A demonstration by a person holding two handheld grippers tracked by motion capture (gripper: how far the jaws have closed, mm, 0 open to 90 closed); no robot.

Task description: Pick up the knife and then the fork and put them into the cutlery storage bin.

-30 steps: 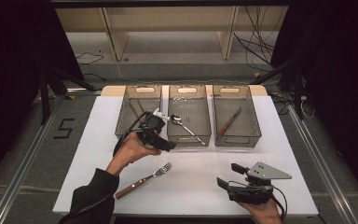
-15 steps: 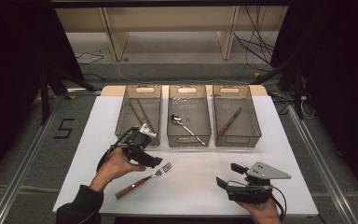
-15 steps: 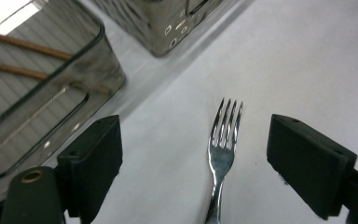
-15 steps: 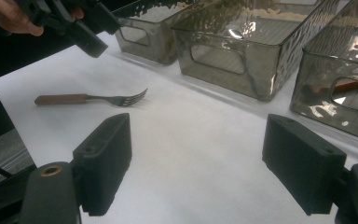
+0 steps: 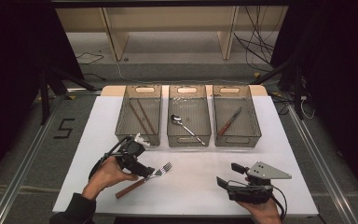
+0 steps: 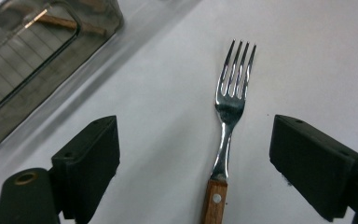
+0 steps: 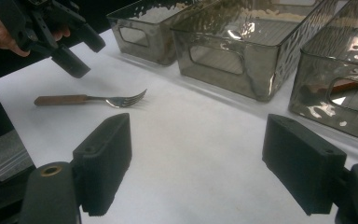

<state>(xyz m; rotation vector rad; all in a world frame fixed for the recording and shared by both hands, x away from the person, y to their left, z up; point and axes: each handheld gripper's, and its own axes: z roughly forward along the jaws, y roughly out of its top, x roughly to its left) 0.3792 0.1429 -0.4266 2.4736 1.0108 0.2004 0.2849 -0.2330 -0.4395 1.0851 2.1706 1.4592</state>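
Fork first: a steel fork with a brown wooden handle (image 6: 227, 126) lies flat on my white tabletop (image 5: 191, 186), tines pointing toward the bins, one pale rivet showing where the metal neck meets the wood. In my left gripper view it sits between the two black jaws, nearer the right one, with bare tabletop on both sides of it; neither jaw touches it. In the high view I see the fork (image 5: 144, 179) slanting at the near left of the tabletop, its handle toward my side.

My left hand-held gripper (image 5: 142, 169) hangs right over the fork's neck with its jaws spread wide and nothing in them. My left hand (image 5: 107, 175) wraps the body of it.

Beyond the fork stand three smoky clear plastic bins in a row. The left bin (image 5: 140, 114) is the nearest, just past my left hand-held gripper, and holds thin brown wooden sticks (image 5: 142, 116). The middle bin (image 5: 189, 116) holds a steel spoon (image 5: 184, 127). The right bin (image 5: 237, 116) holds a knife with a reddish-brown handle (image 5: 230, 121).

My right hand-held gripper (image 5: 229, 176) rests low at the near right, well apart from the fork, jaws parted and empty. Nothing lies between either hand-held gripper and the fork.
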